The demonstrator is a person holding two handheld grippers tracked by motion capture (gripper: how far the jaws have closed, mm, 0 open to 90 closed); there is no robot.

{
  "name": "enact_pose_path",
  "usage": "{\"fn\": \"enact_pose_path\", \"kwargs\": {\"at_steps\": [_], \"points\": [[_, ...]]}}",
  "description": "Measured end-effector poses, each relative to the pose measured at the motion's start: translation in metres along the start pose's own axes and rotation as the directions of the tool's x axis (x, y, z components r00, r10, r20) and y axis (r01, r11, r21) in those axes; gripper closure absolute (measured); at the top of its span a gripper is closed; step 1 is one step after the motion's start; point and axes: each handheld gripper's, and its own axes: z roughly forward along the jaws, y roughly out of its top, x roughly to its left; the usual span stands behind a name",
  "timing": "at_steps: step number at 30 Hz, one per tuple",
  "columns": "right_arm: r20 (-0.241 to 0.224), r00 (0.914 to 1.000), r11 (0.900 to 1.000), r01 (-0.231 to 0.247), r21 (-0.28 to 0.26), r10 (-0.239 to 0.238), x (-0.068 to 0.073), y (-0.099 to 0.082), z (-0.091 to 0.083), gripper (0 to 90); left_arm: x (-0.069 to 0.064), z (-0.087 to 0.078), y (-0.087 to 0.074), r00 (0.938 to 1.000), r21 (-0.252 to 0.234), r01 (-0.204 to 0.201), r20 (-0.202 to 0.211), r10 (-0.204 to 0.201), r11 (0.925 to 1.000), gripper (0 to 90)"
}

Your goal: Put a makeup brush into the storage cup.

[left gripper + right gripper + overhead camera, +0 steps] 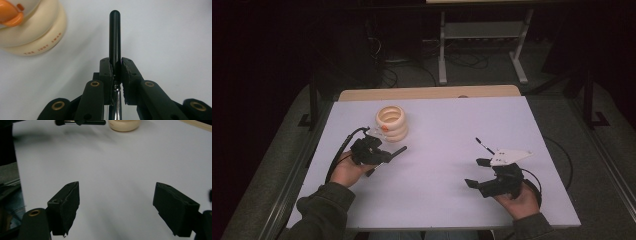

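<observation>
Gripping a slim tool by its neck, the left gripper (pixel 384 156) has both ridged black pads clamped on it, right where the matte black handle (pixel 114 37) meets a shiny metal shaft (pixel 116 100). The handle is a smooth round rod with a domed tip, and it sticks straight out ahead of the jaws, clear of the table; from above it points off to the right of the hand. What sits at the shaft's other end I cannot tell.

Just ahead of that claw and to its left stands a cream stack of rounded rings (pixel 391 123), glossy like plastic, open in the middle, with small reddish lettering along the rim of its lowest ring. An orange, smooth-edged piece (pixel 10 15) rests against its upper part, near the claw's top plate. The stack is close to the gripper but does not touch the tool.

Well off to the right, the right gripper (pixel 476 172) rests in an open palm, its jaws spread wide with nothing between them; its dark pads (pixel 65 206) look rough and a little torn at the corners. Beneath both lies a plain, pale, matte table top (pixel 447 130) with a wooden strip along its far edge.
</observation>
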Motion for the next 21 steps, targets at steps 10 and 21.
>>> {"fn": "enact_pose_path", "kwargs": {"at_steps": [10, 21], "points": [[-0.069, 0.9924, 0.9924, 0.106, 0.062, -0.102, 0.017, 0.049, 0.014, 18.2, -0.020, -0.010, -0.003, 0.9958, -0.027, -0.072, 0.055, 0.073, 0.9971, 79.7], [-0.179, 0.9609, 0.9643, 0.235, 0.122, -0.212, 0.029, 0.092, 0.041, 17.1, -0.039, -0.019, 0.001, 0.9831, -0.064, -0.150, 0.096, 0.156, 0.9866, 79.7]]}}
